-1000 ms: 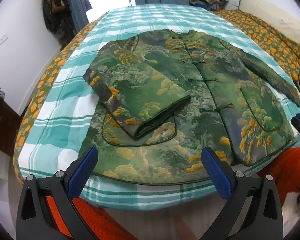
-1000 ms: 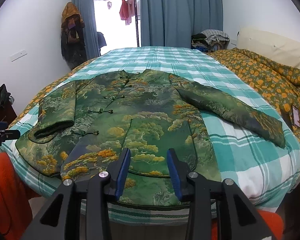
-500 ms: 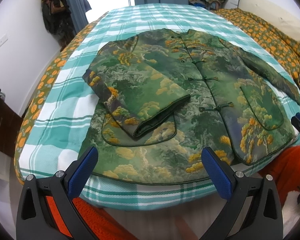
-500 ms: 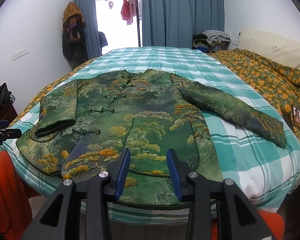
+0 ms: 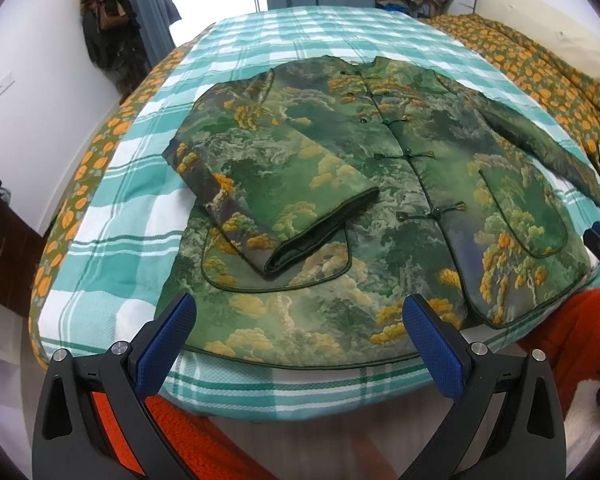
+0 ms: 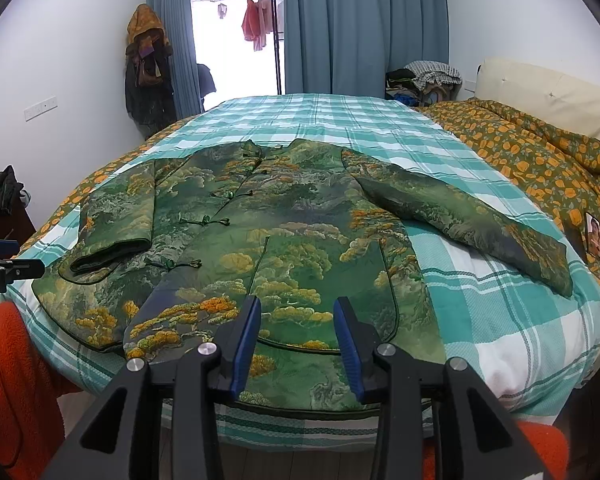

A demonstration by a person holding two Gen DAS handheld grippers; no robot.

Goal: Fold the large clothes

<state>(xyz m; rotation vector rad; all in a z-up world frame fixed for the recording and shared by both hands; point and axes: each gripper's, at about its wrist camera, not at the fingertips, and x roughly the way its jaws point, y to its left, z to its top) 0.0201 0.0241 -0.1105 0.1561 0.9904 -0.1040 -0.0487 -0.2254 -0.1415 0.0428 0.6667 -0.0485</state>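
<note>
Since a second ago, neither gripper has visibly moved. The left gripper (image 5: 298, 344), jaws spread wide, and the right gripper (image 6: 296, 338), jaws apart and empty, hover at bottom frame before the jacket (image 6: 284, 240) spread mid-frame on the bed (image 6: 500, 328). The left gripper's label at the right view's left edge is cut off.
</note>
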